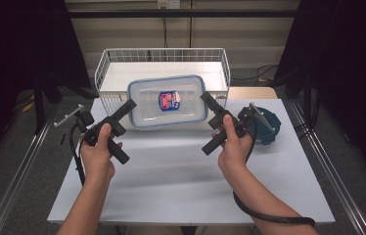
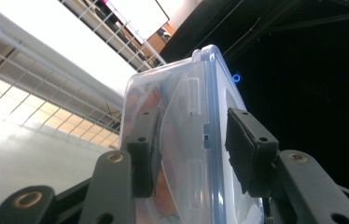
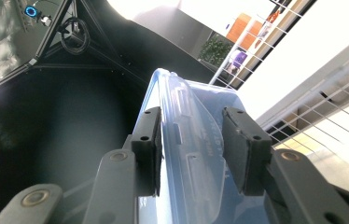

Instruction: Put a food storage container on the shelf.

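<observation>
Box (image 1: 167,102) w/ blue-rimmed lid hanging tilted over table (image 1: 181,181), just in front of wire basket (image 1: 122,58). Left gripper (image 1: 131,105) and right gripper (image 1: 204,98) are each clamping one end. Risk: pads are pinching slick plastic rim only, so box may be slipping or twisting out.

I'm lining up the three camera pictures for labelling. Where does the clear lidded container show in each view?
High view: the clear container sits at centre, between the left gripper and the right gripper, in front of the white wire basket.
Left gripper view: its end rises between the jaws, lower centre.
Right gripper view: its end rises between the jaws, lower centre.
Shared landmark: the wire basket.
</observation>
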The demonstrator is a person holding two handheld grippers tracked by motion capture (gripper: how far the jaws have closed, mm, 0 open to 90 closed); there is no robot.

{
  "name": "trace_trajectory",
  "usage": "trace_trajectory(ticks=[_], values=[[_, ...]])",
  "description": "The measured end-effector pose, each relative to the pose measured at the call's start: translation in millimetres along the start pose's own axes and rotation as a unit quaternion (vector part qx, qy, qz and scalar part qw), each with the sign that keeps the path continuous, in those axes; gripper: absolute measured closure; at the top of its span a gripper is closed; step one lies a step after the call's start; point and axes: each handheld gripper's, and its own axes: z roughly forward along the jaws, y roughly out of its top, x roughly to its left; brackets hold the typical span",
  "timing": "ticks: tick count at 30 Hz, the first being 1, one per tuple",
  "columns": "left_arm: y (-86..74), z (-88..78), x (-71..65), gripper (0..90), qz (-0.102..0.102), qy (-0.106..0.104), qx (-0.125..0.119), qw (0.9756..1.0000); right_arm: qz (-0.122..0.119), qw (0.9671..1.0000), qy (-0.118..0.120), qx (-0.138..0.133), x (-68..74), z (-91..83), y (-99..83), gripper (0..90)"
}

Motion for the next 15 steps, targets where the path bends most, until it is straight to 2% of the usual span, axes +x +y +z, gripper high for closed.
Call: trace_trajectory(ticks=[1, 9, 13, 15], values=[[3.1, 1.6, 0.0, 56.5, 0.001, 0.0, -0.003, 1.0, -0.005, 1.0, 0.002, 0.0, 0.2, 1.6, 0.5, 59.5], [21.2, 10.9, -2.7, 56.9, -0.002, -0.01, -0.02, 0.9998, -0.003, 0.9999, 0.013, -0.011, 10.1, 19.4, 8.4, 59.7], [30.5, 18.3, -1.4, 56.8, -0.015, -0.008, -0.031, 0.9994, -0.001, 0.9998, 0.01, -0.016, 15.4, 28.6, 11.6, 59.8], [34.3, 21.9, 1.6, 56.7, -0.012, -0.005, -0.026, 0.9996, -0.002, 0.9998, 0.008, -0.018, 14.8, 35.0, 13.1, 59.8]])
